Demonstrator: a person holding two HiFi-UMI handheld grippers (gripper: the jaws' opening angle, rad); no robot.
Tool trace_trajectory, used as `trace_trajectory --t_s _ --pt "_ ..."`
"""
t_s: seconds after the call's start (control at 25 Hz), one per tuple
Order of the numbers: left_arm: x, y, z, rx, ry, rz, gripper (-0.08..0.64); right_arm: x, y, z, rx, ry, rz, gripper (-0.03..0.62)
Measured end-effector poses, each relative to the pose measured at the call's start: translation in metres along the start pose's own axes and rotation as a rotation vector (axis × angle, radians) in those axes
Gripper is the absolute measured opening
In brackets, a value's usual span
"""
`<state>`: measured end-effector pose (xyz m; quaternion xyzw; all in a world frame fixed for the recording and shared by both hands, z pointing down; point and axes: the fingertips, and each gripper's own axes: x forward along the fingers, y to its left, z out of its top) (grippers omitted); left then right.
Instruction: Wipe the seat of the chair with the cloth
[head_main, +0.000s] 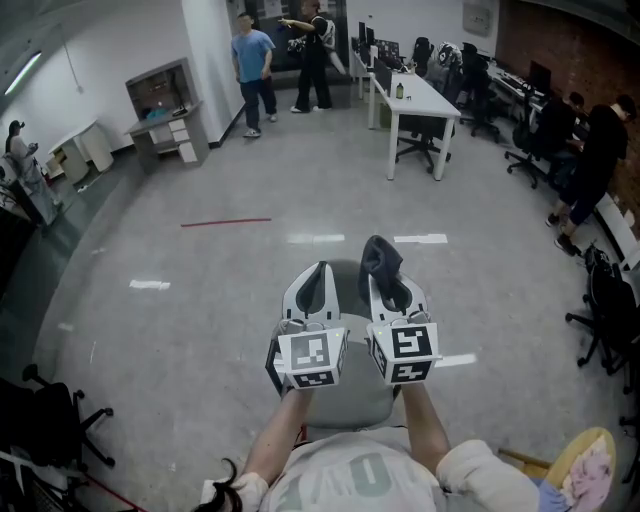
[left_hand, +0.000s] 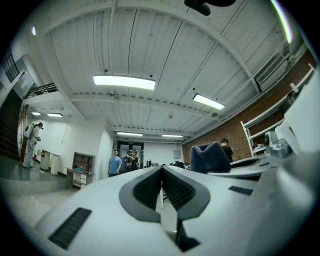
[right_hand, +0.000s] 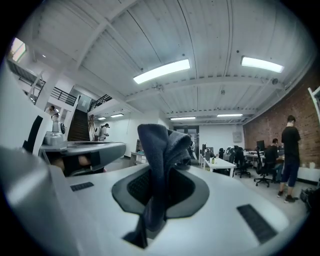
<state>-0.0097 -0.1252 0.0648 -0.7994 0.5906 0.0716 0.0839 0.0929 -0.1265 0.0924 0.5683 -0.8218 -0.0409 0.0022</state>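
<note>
Cloth of dark blue-grey soft fabric (right_hand: 159, 160): pinched upright between the closed jaws of the right hand-held gripper (right_hand: 158, 197), with a rumpled wad standing above the tips and a thin tail hanging below. Held in the air, not yet touching the pale grey rounded chair seat (head_main: 345, 405) directly beneath both hand-held grippers in the head view, and largely covered by them. Left hand-held gripper (left_hand: 161, 189): jaws pressed together on nothing, held level just beside the right one.

Judged as the approach before a first stroke, with no wiping contact made.

To do it well:
- Tip the right hand-held gripper nose-down to bring the wad, not the white plastic tips, onto the seat.
- Keep the pinch firm. Seemingly only a narrow strip of cloth is caught, so likely to slip free under drag.
- Begin at the far edge and draw back toward the body in overlapping passes, with light and even pressure.
- Steady the seat with the left hand-held gripper against any swivel or roll, probably at the near rim.
- Avoid scraping hard plastic across the surface.
</note>
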Motion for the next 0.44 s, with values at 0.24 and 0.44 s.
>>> trace_trajectory --t_s 0.24,0.44 --pt "0.005 -0.018 0.0 -0.015 -0.007 0.02 0.015 -0.013 -0.025 0.001 0.021 -0.015 0.005 0.049" --pt "0.004 -0.031 0.007 -0.014 -0.024 0.031 0.015 -0.023 -0.038 0.007 0.026 -0.034 0.016 0.049"
